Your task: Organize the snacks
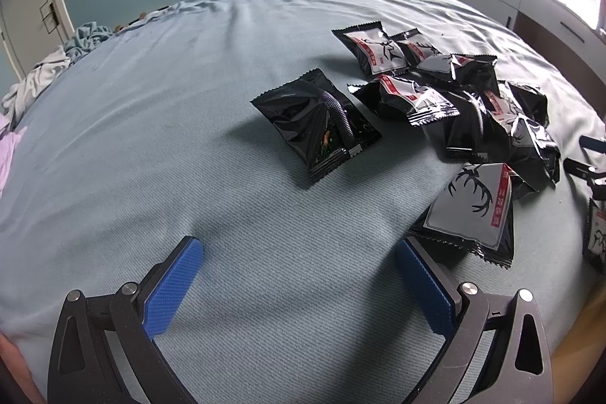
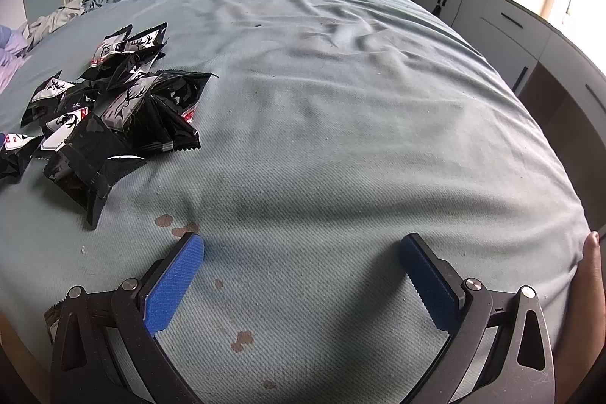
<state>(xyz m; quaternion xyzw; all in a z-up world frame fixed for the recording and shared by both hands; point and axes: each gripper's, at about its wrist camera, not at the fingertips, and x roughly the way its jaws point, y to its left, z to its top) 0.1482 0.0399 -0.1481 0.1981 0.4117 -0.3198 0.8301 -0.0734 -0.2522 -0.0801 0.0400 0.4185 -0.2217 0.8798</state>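
Observation:
A loose pile of several black snack packets (image 1: 473, 108) with white and red antler labels lies on the light blue bed sheet (image 1: 170, 139). One black packet (image 1: 316, 124) lies apart, left of the pile, plain side up. A white-faced packet (image 1: 471, 207) lies nearest, just beyond my left gripper's right finger. My left gripper (image 1: 299, 252) is open and empty above the sheet. In the right wrist view the pile (image 2: 113, 105) sits at the left. My right gripper (image 2: 301, 248) is open and empty over bare sheet, right of the pile.
Rumpled clothes (image 1: 41, 74) lie at the bed's far left. White cabinets (image 2: 503, 21) stand along the right side by a bright window. Brown stains (image 2: 242, 337) mark the sheet near my right gripper. The bed edge (image 2: 568, 199) curves down at the right.

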